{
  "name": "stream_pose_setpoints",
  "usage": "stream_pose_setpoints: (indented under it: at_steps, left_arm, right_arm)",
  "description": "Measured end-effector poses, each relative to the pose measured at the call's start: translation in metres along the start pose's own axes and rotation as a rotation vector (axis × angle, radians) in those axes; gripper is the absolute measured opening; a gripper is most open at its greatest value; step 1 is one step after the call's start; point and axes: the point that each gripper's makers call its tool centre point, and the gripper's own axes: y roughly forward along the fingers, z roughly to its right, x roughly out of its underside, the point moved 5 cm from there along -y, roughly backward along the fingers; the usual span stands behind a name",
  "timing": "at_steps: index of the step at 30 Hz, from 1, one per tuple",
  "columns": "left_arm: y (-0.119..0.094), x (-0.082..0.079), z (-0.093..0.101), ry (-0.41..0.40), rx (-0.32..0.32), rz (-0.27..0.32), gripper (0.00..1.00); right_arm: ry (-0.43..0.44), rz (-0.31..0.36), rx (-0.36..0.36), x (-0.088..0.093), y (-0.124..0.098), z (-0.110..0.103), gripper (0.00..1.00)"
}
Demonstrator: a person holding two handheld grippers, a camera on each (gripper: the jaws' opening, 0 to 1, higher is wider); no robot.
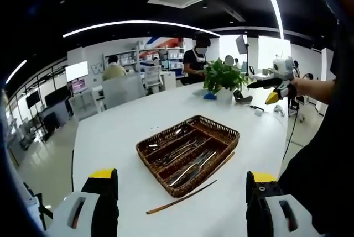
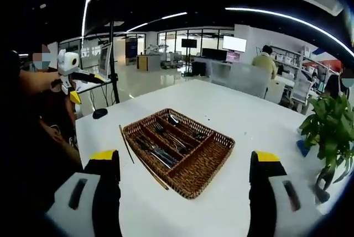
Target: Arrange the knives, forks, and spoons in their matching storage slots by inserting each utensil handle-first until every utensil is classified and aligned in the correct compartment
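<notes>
A brown wicker tray (image 1: 222, 128) with long compartments lies in the middle of a white table (image 1: 116, 132). Several metal utensils (image 1: 191, 166) rest in its slots. In the right gripper view the same wicker tray (image 2: 213, 159) holds those utensils (image 2: 160, 151). My left gripper (image 1: 181, 176) hovers open above the table's near edge, short of the tray, with nothing between its jaws. My right gripper (image 2: 185, 179) is also open and holds nothing, facing the tray from another side. A hand holds the right gripper (image 1: 275, 84) high at the far right; the left gripper (image 2: 70, 77) shows at the far left.
A thin wooden stick (image 1: 182, 197) lies on the table in front of the tray, and another (image 1: 225, 161) runs along its side. A potted plant (image 1: 221, 75) stands at the table's far end. People sit at desks behind. A person's body (image 1: 323, 154) is close on the right.
</notes>
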Motion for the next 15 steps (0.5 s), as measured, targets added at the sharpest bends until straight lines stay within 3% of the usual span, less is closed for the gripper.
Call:
stream_pose_setpoints:
  at_steps: [5,10,15]
  left_arm:
    - [-0.001,0.000,-0.002,0.006,0.001,-0.012,1.00]
    - [0.001,0.000,-0.005,0.012,0.004,-0.022,1.00]
    - [0.004,0.001,-0.006,0.014,0.011,-0.030,1.00]
  right_arm:
    - [-0.007,-0.051,-0.014,0.004,0.003,-0.002,0.99]
    - [0.002,-0.050,-0.018,0.004,0.006,-0.002,0.99]
    - [-0.007,-0.050,-0.045,0.015,0.015,-0.007,0.98]
